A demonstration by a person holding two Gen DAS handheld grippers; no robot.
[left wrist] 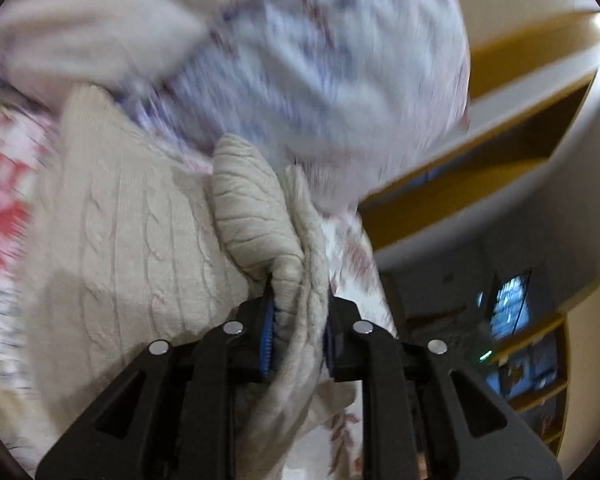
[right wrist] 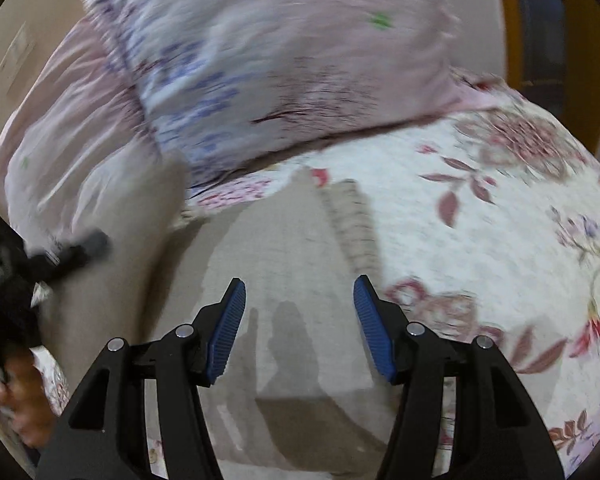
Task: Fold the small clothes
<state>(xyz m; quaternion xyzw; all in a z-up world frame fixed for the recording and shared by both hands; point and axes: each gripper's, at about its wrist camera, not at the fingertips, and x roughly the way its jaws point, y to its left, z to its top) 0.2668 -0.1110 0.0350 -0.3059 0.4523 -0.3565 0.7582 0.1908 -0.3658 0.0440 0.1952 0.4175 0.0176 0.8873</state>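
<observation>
A beige cable-knit sweater [left wrist: 132, 240] lies on a floral bedspread [left wrist: 4, 184]. My left gripper [left wrist: 300, 320] is shut on a bunched fold of the sweater, which rises between its blue pads and hangs down over the jaws. In the right wrist view the sweater [right wrist: 284, 288] lies flat on the bedspread [right wrist: 480, 248]. My right gripper [right wrist: 299, 304] is open and empty just above the sweater's flat part. The left gripper's dark body [right wrist: 72, 252] shows blurred at the left edge of that view.
A large pillow with a blue and pink print [right wrist: 268, 72] lies at the head of the bed, close behind the sweater; it also shows in the left wrist view [left wrist: 320, 72]. Shelves and a wall [left wrist: 520, 340] lie to the right. A hand [right wrist: 16, 392] shows at lower left.
</observation>
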